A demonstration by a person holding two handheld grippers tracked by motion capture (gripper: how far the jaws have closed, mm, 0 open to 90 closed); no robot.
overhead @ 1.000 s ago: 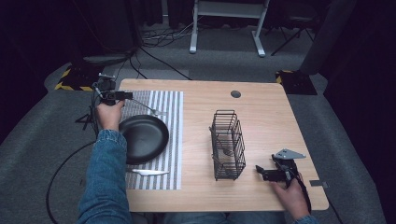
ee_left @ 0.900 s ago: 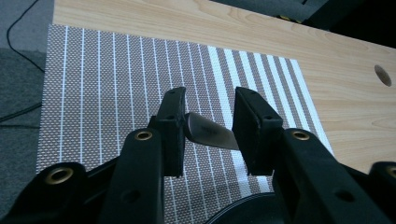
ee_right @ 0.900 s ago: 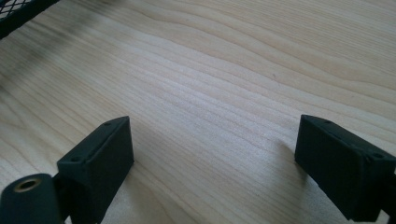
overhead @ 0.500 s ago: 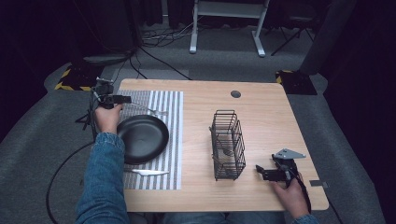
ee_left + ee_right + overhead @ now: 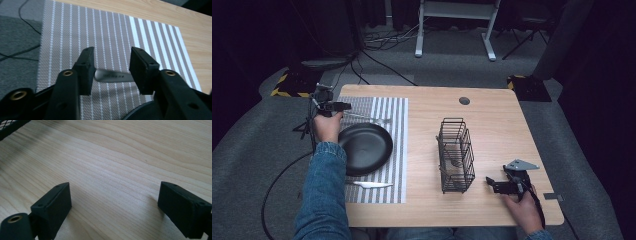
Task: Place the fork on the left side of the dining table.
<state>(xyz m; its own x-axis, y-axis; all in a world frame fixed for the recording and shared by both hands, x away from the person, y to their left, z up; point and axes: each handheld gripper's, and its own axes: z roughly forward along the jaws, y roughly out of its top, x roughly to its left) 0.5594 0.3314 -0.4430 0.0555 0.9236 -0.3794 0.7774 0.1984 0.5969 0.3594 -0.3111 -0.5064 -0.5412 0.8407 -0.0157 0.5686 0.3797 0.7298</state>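
Opening just now, my left gripper (image 5: pixel 111 68) straddles the fork (image 5: pixel 113 76) handle without pinching; its stamped lettering is unreadable. It lies on the striped placemat (image 5: pixel 75 32) beside the black plate (image 5: pixel 364 148). My right gripper (image 5: pixel 112 207) gapes over bare table (image 5: pixel 120 157).

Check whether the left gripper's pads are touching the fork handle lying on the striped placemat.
Cannot tell. In the left gripper view the fork handle lies between the left gripper jaws, which have just been opening; both its ends run behind the pads.
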